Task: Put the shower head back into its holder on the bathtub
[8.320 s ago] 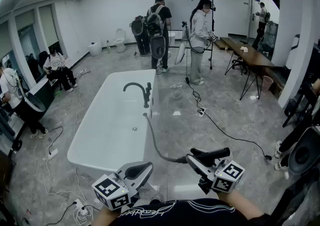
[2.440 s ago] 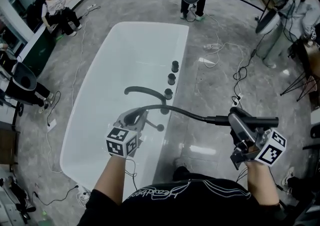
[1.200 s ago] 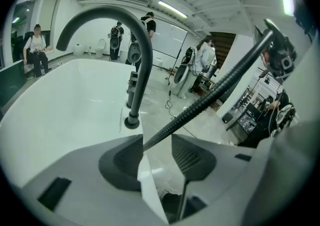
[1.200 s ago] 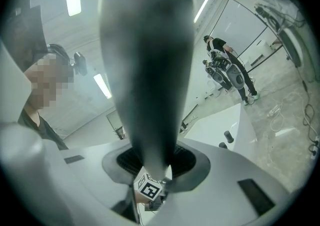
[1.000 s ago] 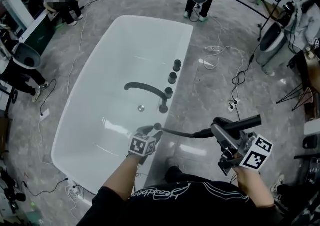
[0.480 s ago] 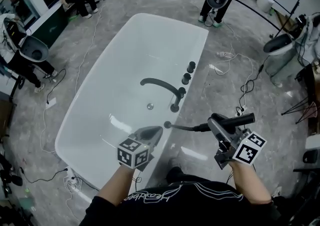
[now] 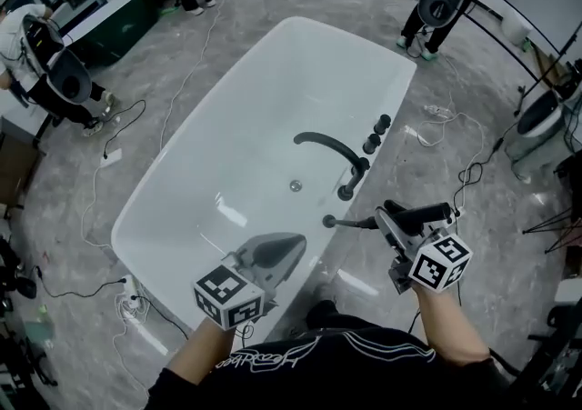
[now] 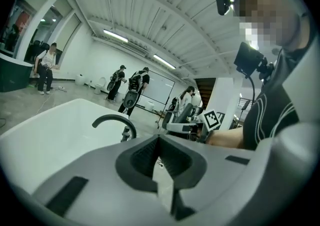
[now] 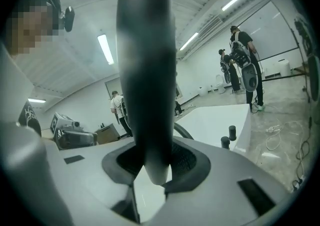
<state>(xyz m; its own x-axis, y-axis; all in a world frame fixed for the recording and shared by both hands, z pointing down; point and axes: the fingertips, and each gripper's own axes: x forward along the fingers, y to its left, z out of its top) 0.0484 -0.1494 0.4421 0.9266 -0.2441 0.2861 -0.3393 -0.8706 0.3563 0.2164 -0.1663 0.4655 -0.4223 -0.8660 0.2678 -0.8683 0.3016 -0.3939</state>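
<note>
The white bathtub point(image 7: 227, 163) has a black faucet point(image 7: 329, 146) and two black knobs point(image 7: 376, 131) on its right rim. A short stretch of dark hose point(image 7: 356, 223) runs from the holder hole point(image 7: 329, 221) in that rim to the black shower head point(image 7: 431, 212). My right gripper point(image 7: 397, 217) is shut on the shower head's handle point(image 9: 145, 79), just right of the rim. My left gripper point(image 7: 293, 242) hovers above the tub's near edge, shut and empty point(image 8: 159, 142). The faucet point(image 8: 112, 120) and the right gripper point(image 8: 190, 126) show beyond it.
Grey marble floor point(image 7: 455, 81) surrounds the tub, with cables point(image 7: 455, 172) trailing on the right and left. Several people point(image 7: 55, 63) sit or stand at the room's edges, and another pair point(image 9: 240, 64) stands past the tub's far end.
My left gripper left the hose near the holder, rose toward the camera and shut with nothing in it. My right gripper brought the shower head closer to the tub's rim.
</note>
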